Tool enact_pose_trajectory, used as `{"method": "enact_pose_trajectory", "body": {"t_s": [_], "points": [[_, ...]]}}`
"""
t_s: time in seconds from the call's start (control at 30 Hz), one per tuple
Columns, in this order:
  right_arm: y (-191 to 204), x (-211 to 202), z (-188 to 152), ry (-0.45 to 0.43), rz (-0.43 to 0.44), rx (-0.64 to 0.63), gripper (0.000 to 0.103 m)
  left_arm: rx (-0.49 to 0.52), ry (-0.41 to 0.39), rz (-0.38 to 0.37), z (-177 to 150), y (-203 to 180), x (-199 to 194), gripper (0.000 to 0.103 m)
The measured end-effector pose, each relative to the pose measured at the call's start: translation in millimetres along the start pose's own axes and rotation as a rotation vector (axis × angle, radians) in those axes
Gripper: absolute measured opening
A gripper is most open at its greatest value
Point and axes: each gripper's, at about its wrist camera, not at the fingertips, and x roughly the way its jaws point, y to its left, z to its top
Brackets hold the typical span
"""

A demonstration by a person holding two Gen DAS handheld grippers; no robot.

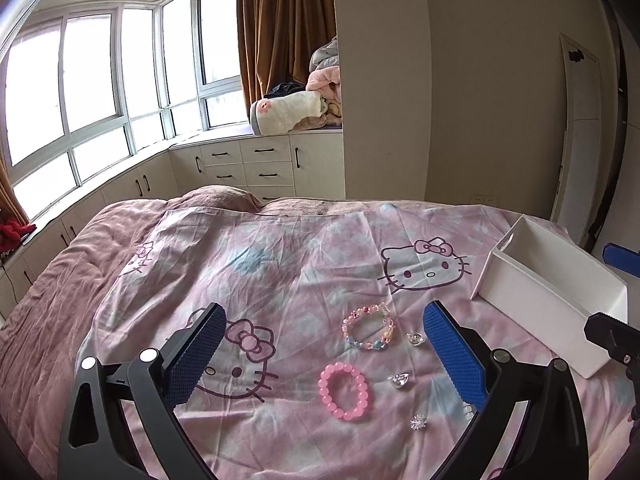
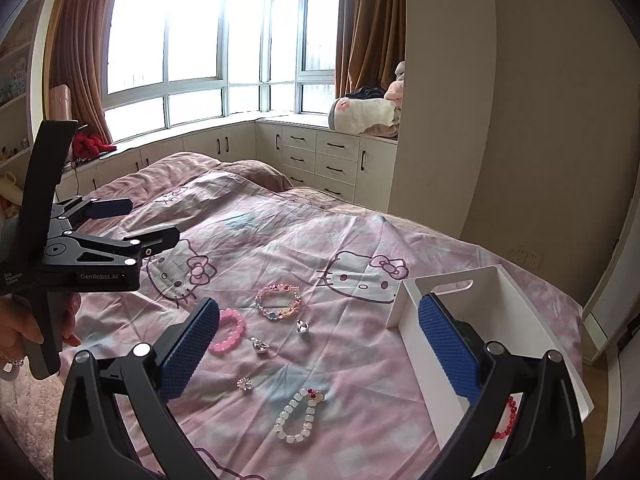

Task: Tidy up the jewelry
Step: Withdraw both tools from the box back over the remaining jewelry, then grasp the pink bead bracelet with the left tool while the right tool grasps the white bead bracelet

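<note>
Left gripper (image 1: 320,354) and right gripper (image 2: 320,348): both gaping wide, gripping nothing, hovering over bracelets (pink bracelet (image 1: 343,391), white bracelet (image 2: 298,416)); red bracelet (image 2: 506,420) lying inside white box (image 2: 516,296).

The quilt (image 2: 280,240) is pink and pale blue check with Hello Kitty faces. On it lie a pink bracelet (image 2: 228,332), a pastel multicolour bracelet (image 2: 278,301) and a milky white bracelet (image 2: 298,416). The box (image 2: 436,292) is white, with a red bracelet (image 2: 507,420) inside.
</note>
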Motion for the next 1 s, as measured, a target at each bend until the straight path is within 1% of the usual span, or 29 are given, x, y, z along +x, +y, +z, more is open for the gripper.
{"method": "enact_pose_trajectory", "body": {"t_s": [0.1, 0.17, 0.23, 0.33, 0.4, 0.47, 0.53, 0.6, 0.67, 0.7, 0.83, 0.9, 1.0], "points": [[2.6, 18.3, -16.9, 0.06, 0.001, 0.034, 0.098, 0.0, 0.03, 0.003, -14.9, 2.1, 13.4, 0.1], [2.9, 32.4, -31.2, 0.111, -0.004, 0.044, 0.098, 0.0, 0.076, 0.009, -25.6, 1.7, 26.1, 0.1], [4.1, 45.5, -46.2, 0.151, 0.006, 0.052, 0.098, -0.012, 0.117, -0.013, -37.1, 2.9, 39.7, 0.1], [8.6, 59.2, -66.5, 0.183, -0.005, 0.056, 0.098, -0.03, 0.169, 0.0, -55.1, 4.4, 61.2, 0.1], [11.1, 65.5, -77.2, 0.2, 0.004, 0.06, 0.098, -0.036, 0.193, -0.012, -66.2, 6.0, 72.5, 0.1], [11.6, 74.1, -85.5, 0.232, 0.012, 0.071, 0.098, -0.024, 0.208, -0.011, -75.0, 5.4, 81.3, 0.1], [11.6, 82.9, -92.6, 0.258, -0.005, 0.075, 0.098, -0.004, 0.227, -0.012, -81.5, 3.4, 90.8, 0.1], [12.5, 86.7, -98.2, 0.258, -0.034, 0.062, 0.098, 0.005, 0.233, -0.021, -87.2, 1.9, 97.1, 0.1], [14.4, 89.6, -103.3, 0.26, -0.04, 0.045, 0.098, -0.01, 0.252, -0.08, -91.5, 1.1, 104.3, 0.1], [15.7, 91.3, -105.6, 0.265, -0.043, 0.038, 0.098, -0.019, 0.267, -0.092, -93.3, 0.4, 108.9, 0.1], [20.8, 102.0, -117.6, 0.302, -0.055, 0.012, 0.098, -0.051, 0.291, -0.094, -100.4, -1.2, 123.4, 0.1], [20.9, 107.1, -123.7, 0.321, -0.06, 0.017, 0.097, -0.058, 0.292, -0.1, -101.9, -1.7, 128.3, 0.1], [18.5, 114.8, -130.9, 0.354, -0.071, 0.025, 0.089, -0.034, 0.309, -0.084, -105.2, -6.5, 135.3, 0.1]]}}
